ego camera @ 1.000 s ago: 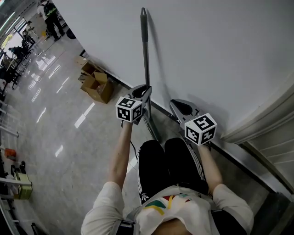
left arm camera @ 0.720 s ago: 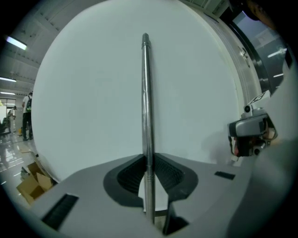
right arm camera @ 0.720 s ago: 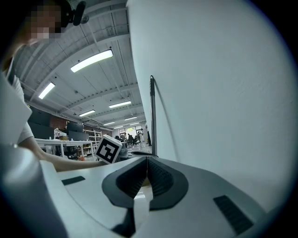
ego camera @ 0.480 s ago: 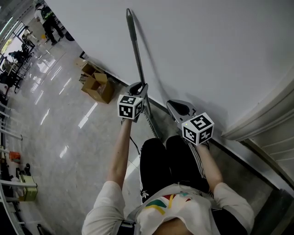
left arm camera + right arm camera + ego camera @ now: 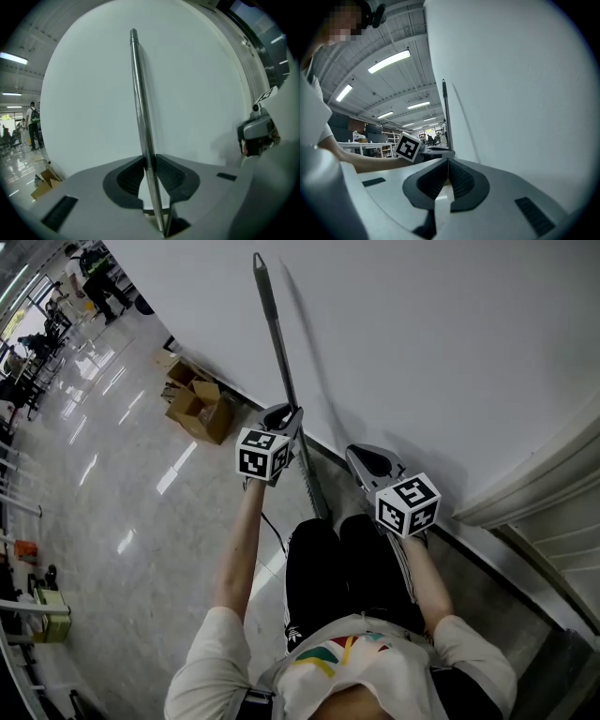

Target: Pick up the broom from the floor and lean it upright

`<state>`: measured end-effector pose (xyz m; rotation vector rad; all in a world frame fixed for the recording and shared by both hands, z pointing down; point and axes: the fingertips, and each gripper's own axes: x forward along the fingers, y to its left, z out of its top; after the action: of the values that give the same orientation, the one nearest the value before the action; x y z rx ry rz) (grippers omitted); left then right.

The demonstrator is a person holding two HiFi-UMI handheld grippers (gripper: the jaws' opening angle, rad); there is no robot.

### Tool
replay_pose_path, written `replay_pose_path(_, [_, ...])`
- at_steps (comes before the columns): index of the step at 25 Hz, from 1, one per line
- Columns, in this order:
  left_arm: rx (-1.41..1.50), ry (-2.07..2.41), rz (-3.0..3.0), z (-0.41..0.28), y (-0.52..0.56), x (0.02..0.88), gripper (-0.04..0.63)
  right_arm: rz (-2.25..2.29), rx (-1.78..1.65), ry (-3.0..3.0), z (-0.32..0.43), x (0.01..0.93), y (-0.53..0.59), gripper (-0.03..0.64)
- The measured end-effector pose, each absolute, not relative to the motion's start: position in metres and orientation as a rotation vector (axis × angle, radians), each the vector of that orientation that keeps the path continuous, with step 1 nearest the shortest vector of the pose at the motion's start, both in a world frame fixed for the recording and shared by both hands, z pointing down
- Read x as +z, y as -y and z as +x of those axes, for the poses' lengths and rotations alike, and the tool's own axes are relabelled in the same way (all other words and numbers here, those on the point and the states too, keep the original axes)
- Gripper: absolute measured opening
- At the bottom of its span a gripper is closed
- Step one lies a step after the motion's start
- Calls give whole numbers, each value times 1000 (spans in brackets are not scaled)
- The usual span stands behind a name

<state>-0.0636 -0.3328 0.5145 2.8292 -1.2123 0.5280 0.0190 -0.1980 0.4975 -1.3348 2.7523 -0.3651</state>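
The broom's grey metal handle (image 5: 277, 343) stands nearly upright along the white wall (image 5: 450, 343), its top end close to the wall. My left gripper (image 5: 292, 414) is shut on the broom handle (image 5: 140, 112) partway up; both pads press on the pole. The broom's lower part (image 5: 315, 495) runs down toward the person's legs, and its head is hidden. My right gripper (image 5: 362, 456) is to the right of the pole, near the wall, shut with nothing between its pads. In the right gripper view the handle (image 5: 446, 126) and the left gripper's marker cube (image 5: 408, 147) show to the left.
Open cardboard boxes (image 5: 199, 407) lie on the glossy floor (image 5: 112, 502) by the wall's base to the left. A white door frame (image 5: 534, 493) stands at the right. People (image 5: 101, 268) and shelving are far off at the upper left.
The broom handle has tilted a little to the left with its top nearer the wall. My left gripper moved slightly with it. The right gripper has stayed put.
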Motion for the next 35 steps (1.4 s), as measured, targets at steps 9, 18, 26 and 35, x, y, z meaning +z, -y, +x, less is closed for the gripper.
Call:
replay_pose_path(9, [592,1407,2729,-126,320,489,118,-1261,-329,-2786,2,476,192,12])
replay_pose_path(18, [695,1577,2686,-182,307,469,118,-1142,-283,-2830,-34,464,198,12])
replay_pose_path(26, [779,1496,2577,-168,312,483,118,-1133,-318,-2819,-35,468,202,12])
replay_pose_path(35, [652,1376,2622,-93,334,528,118,-1233,-371,-2796,-9,500,202,12])
